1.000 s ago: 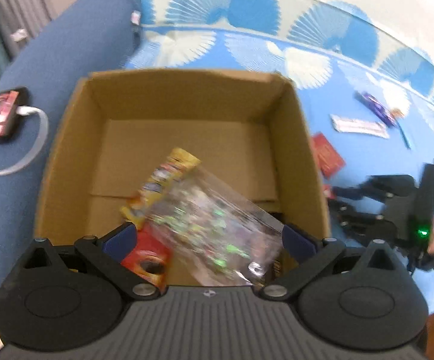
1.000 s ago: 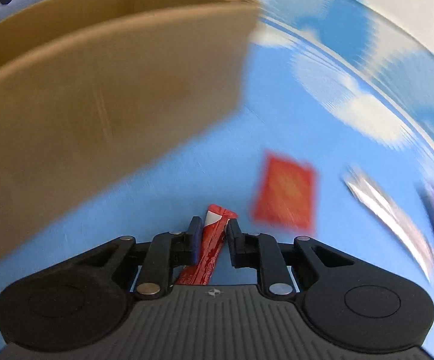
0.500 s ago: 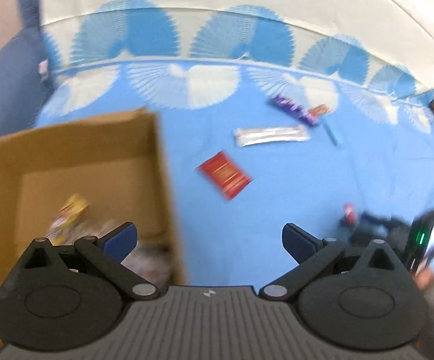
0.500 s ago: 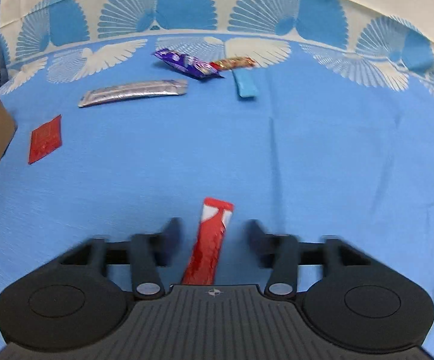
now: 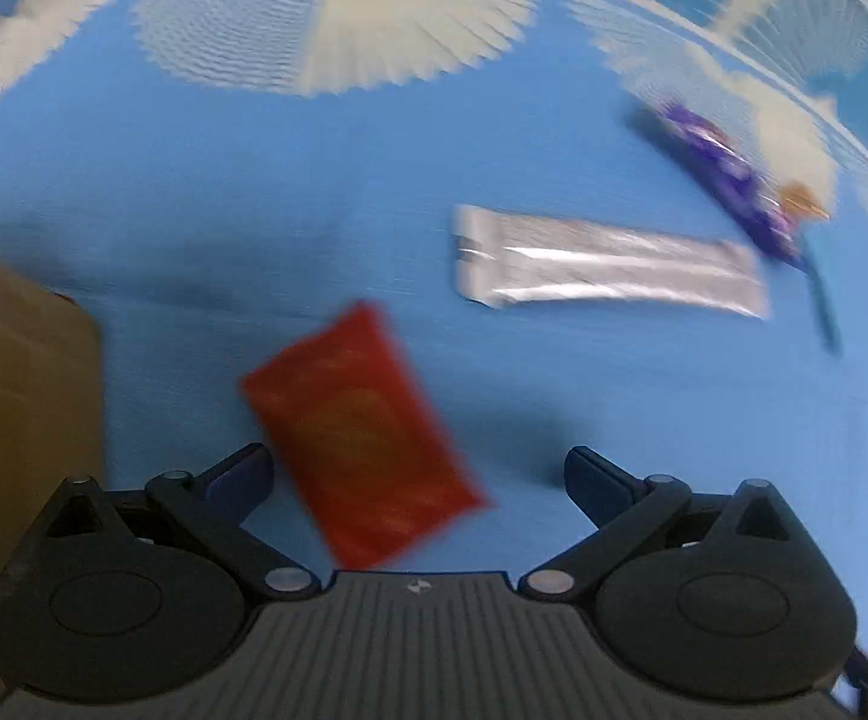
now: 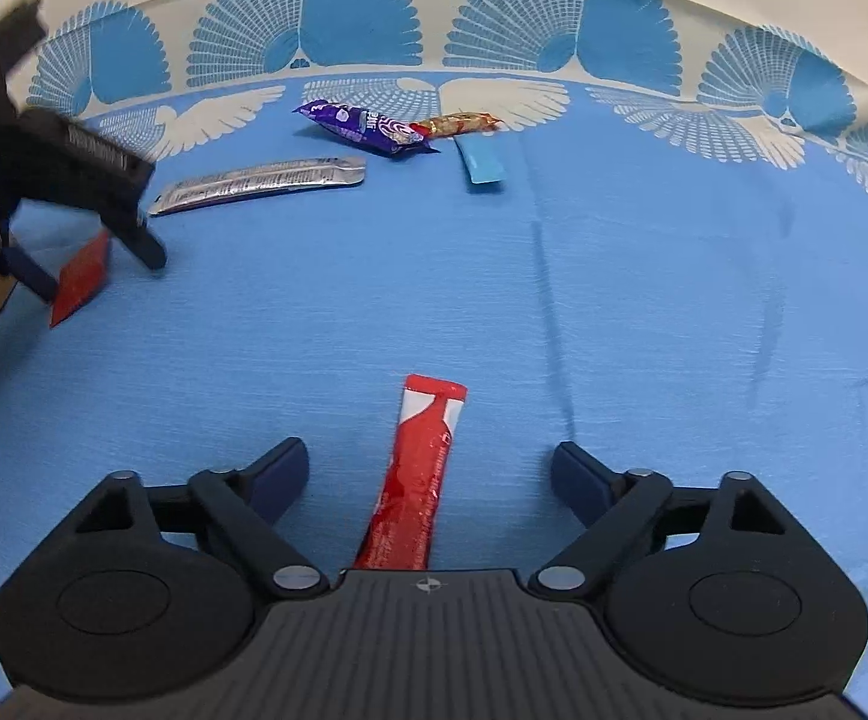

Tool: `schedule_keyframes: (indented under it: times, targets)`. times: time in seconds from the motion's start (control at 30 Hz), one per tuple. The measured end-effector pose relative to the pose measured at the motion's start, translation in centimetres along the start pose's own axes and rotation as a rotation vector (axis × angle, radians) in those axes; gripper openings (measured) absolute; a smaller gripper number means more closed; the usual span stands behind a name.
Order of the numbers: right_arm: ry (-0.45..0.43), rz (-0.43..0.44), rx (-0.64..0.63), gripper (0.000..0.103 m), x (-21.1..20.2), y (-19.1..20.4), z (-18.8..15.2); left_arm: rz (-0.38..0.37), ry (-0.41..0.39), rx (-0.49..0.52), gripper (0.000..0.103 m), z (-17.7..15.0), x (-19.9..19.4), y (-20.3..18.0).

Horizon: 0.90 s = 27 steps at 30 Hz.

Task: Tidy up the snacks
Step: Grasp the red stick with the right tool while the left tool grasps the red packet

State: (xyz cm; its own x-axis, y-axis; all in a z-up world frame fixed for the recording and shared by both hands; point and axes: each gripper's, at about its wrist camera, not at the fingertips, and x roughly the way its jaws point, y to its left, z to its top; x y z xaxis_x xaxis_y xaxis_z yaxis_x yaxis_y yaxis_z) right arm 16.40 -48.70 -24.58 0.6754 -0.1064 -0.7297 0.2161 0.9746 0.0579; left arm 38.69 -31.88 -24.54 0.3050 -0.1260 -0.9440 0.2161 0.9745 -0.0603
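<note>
The left gripper (image 5: 419, 474) has its fingers (image 5: 242, 474) spread wide over the blue cloth (image 5: 254, 180), holding nothing. A flat red packet (image 5: 359, 438) lies on the cloth between the two fingertips, nearer the left one, its long side tilted toward 11 o'clock; the picture is blurred, so I cannot tell whether the finger touches it. The corner of a cardboard box (image 5: 20, 390) stands at 9 o'clock, just beside the gripper. At 2 o'clock from the packet lies a long silver wrapper (image 5: 608, 267), and beyond that a purple wrapper (image 5: 728, 174), well apart from the fingers.

The right gripper (image 6: 428, 474) is also spread wide and holds nothing. A red stick pack (image 6: 419, 480) lies on the cloth in the gap between its fingers, apart from both, its far end pointing to 12 o'clock and its near end hidden under the gripper body. In this view the left gripper (image 6: 98, 264) shows at 10 o'clock, its fingers either side of the red packet (image 6: 80, 279). Farther off, toward 11 and 12 o'clock, lie the silver wrapper (image 6: 260, 183), the purple wrapper (image 6: 362, 126), a small gold-and-red candy (image 6: 458, 123) and a light blue strip (image 6: 481, 160).
</note>
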Motion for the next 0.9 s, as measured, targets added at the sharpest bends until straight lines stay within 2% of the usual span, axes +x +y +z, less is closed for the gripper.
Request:
schedule_keyframes:
  times: [0.03, 0.1, 0.2, 0.3, 0.4, 0.53, 0.57, 0.6, 0.63, 0.67, 0.7, 0.73, 0.77, 0.83, 0.9]
  targets:
    - [-0.002, -0.002, 0.003, 0.094, 0.1, 0.1, 0.0, 0.017, -0.035, 0.028, 0.103, -0.3, 0.0, 0.4]
    - [-0.007, -0.01, 0.004, 0.096, 0.4, 0.3, 0.1, -0.012, -0.054, 0.045, 0.103, -1.0, -0.3, 1.6]
    - [-0.018, -0.024, 0.008, 0.097, 0.6, 0.6, 0.0, -0.045, -0.039, 0.063, 0.103, -2.2, -1.1, 2.0]
    - [-0.02, -0.039, 0.011, 0.092, 0.6, 0.7, 0.0, 0.01, -0.05, 0.113, 0.103, -3.3, -1.2, 0.9]
    - [-0.009, -0.052, 0.029, 0.084, 0.2, 0.8, 0.1, 0.01, -0.016, 0.033, 0.103, -2.1, -0.9, 0.9]
    - [0.01, -0.064, 0.034, 0.08, 0.1, 1.1, 0.3, -0.015, 0.031, -0.125, 0.103, 0.1, -0.3, 2.1]
    - [0.014, -0.069, 0.033, 0.077, 0.1, 1.2, 0.4, -0.007, 0.043, -0.149, 0.103, 0.6, -0.1, 2.1]
    - [0.016, -0.072, 0.035, 0.063, 0.0, 1.4, 0.5, 0.009, 0.05, -0.168, 0.103, 1.0, 0.1, 2.1]
    - [0.016, -0.073, 0.032, 0.038, -0.1, 1.6, 0.6, 0.028, 0.053, -0.17, 0.102, 1.2, 0.2, 2.0]
    - [0.02, -0.07, 0.03, 0.024, -0.3, 1.9, 0.8, 0.065, 0.048, -0.153, 0.096, 1.3, 0.1, 1.5]
    - [0.032, -0.067, 0.034, 0.018, -0.3, 2.1, 0.9, 0.079, 0.03, -0.13, 0.09, 1.2, -0.2, 1.3]
    - [0.041, -0.073, 0.042, 0.018, -0.4, 2.3, 1.0, 0.07, 0.003, -0.104, 0.065, 1.0, -0.9, 1.0]
    - [0.05, -0.08, 0.053, 0.017, -0.6, 2.5, 1.0, 0.069, -0.017, -0.067, 0.051, 0.7, -1.7, 0.6]
    - [0.064, -0.086, 0.081, 0.017, -1.1, 2.6, 1.0, 0.087, 0.015, -0.019, 0.05, 0.1, -2.7, 0.2]
    - [0.061, -0.079, 0.122, 0.017, -2.2, 2.7, 1.0, 0.063, 0.005, 0.007, 0.05, -1.3, -4.5, 0.4]
